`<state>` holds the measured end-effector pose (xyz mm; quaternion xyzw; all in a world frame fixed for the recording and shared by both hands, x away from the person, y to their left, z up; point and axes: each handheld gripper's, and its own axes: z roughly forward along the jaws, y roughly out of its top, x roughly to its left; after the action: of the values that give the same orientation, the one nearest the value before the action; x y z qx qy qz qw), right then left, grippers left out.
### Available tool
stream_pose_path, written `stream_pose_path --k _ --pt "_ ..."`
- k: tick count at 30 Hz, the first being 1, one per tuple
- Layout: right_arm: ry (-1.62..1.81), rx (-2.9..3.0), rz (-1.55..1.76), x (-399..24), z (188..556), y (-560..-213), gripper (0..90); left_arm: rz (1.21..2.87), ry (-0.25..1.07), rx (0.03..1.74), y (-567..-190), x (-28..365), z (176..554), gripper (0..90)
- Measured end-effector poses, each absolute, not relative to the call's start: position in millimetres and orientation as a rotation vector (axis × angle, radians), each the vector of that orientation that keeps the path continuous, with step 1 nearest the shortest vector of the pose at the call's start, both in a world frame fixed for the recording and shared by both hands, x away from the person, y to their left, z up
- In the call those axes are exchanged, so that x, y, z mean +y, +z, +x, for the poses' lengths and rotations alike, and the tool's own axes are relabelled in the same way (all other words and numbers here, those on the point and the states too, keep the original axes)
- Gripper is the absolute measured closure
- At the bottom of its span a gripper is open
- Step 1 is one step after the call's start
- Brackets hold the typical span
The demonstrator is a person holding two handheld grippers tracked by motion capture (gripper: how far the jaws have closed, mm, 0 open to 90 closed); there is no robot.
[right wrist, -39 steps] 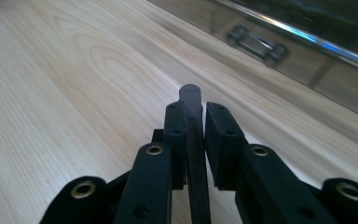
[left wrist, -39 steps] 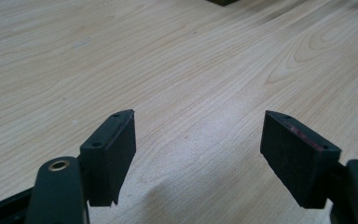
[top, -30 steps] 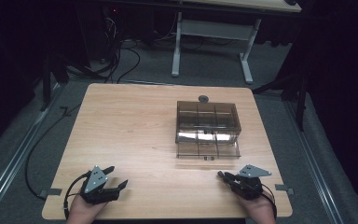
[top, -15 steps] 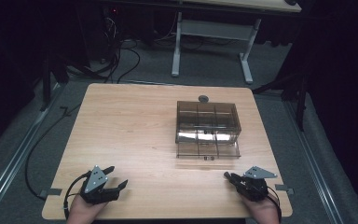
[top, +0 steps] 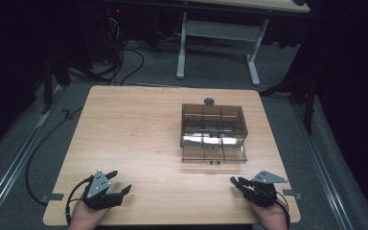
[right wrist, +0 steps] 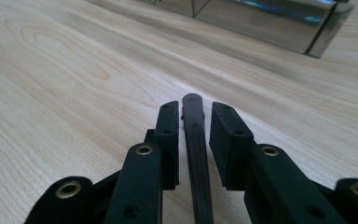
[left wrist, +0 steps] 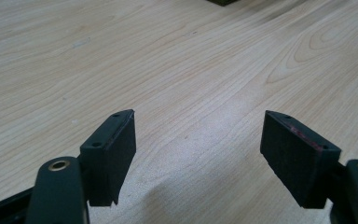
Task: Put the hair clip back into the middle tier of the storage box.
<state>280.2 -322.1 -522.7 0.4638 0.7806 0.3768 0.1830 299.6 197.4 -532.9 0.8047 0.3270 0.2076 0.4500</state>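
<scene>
At the table's near edge, the left gripper gapes wide and empty at seven o'clock, while the right gripper, at five o'clock, nearly closes around a thin dark stick.

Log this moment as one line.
left gripper: open, empty | right gripper: shut on thin dark stick | clear compartment box: untouched on table
</scene>
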Motion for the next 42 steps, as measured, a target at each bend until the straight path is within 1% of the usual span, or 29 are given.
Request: stream_pose_path --k 6,12,16,21,24,42 --pt "1.036 2.151 1.399 -329.2 286.1 -511.0 74.4 1.987 0.517 0.801 -532.9 197.6 299.0 27.2" --pt "0.926 2.195 1.436 -329.1 293.2 -503.3 80.4 1.984 0.512 0.799 -532.8 198.0 298.7 27.2" --pt "0.84 2.252 1.432 -325.9 298.8 -497.3 82.6 1.985 0.511 0.801 -532.9 197.8 299.0 27.3" --pt "0.741 2.318 1.42 -321.6 305.4 -494.4 82.5 1.988 0.511 0.794 -532.9 197.6 298.8 27.5" --pt "0.708 2.351 1.43 -320.4 308.6 -493.6 84.2 1.989 0.508 0.791 -532.9 197.7 298.8 27.5" --pt "0.531 2.515 1.448 -314.4 322.6 -483.2 83.6 1.993 0.503 0.782 -532.7 198.2 298.2 27.4"
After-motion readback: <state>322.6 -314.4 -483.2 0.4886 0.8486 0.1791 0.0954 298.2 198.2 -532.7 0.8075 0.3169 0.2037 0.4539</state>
